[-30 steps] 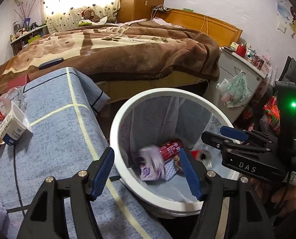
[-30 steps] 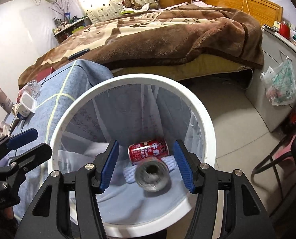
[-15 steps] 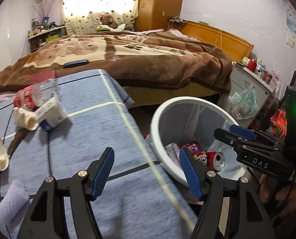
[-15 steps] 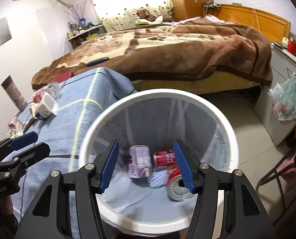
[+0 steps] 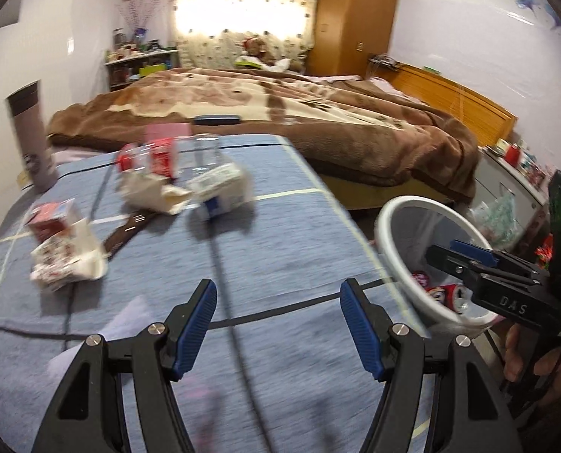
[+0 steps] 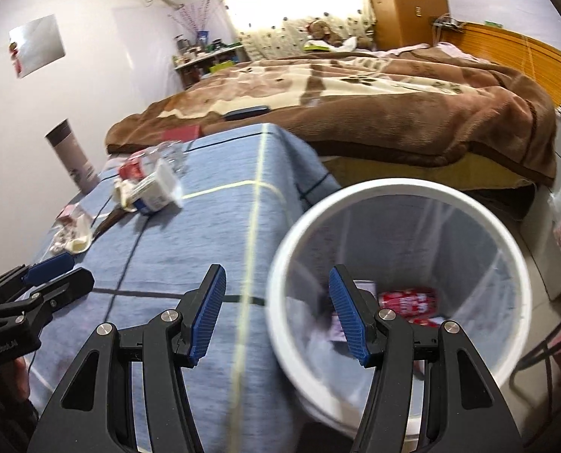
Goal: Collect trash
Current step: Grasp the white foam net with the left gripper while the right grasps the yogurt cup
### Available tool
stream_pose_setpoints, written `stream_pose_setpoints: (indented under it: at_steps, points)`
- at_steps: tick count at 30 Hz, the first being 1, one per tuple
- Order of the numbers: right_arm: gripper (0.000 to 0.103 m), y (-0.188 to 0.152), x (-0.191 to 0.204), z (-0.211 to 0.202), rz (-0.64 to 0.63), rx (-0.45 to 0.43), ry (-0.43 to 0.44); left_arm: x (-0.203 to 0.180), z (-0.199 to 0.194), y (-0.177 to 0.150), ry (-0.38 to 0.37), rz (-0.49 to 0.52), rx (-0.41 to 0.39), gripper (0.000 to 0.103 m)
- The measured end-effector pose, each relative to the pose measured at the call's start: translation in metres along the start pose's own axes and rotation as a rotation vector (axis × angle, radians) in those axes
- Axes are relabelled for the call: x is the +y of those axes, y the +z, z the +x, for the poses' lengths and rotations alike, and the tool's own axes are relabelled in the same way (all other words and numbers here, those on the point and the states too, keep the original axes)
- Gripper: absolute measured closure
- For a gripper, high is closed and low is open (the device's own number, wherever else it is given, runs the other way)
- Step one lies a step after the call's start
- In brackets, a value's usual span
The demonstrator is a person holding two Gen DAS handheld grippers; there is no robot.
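White bin, seemingly red cans inside

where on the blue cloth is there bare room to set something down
The blue cloth is bare from the yellow cross-stripe to the left gripper, and along its edge by the white bin. Crowded: the far left, with the carton, clear bottle and wrappers.

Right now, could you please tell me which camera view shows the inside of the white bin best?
The right wrist view: it looks down into the white bin, showing the red can on the bottom. The left wrist view shows only the bin's near rim, partly hidden by the right tool.
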State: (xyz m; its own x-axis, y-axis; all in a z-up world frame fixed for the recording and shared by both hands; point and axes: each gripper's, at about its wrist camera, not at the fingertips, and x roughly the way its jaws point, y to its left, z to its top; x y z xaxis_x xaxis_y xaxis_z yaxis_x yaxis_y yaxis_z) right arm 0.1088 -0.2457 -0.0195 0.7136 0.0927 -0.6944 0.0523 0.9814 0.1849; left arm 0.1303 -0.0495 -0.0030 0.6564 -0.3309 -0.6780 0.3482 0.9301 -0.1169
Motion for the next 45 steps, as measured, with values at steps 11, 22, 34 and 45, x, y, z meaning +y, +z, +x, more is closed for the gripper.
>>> stream_pose_setpoints:
  at_steps: [11,22,34,45]
  points:
    - [0.044,-0.002,0.045,0.006,-0.056,0.014,0.070,0.071,-0.023,-0.028,0.113,-0.038,0.018,0.030]
    - [0.044,0.003,0.098,0.030,-0.103,0.058,0.134,0.109,-0.026,-0.044,0.147,-0.003,0.059,0.029]
    - [0.044,0.034,0.116,0.075,0.042,0.150,0.200,0.122,0.003,-0.042,0.081,0.010,0.117,0.029]
    - [0.044,0.057,0.121,0.108,0.175,0.162,0.162,0.127,0.014,-0.031,0.073,-0.004,0.123,0.030]
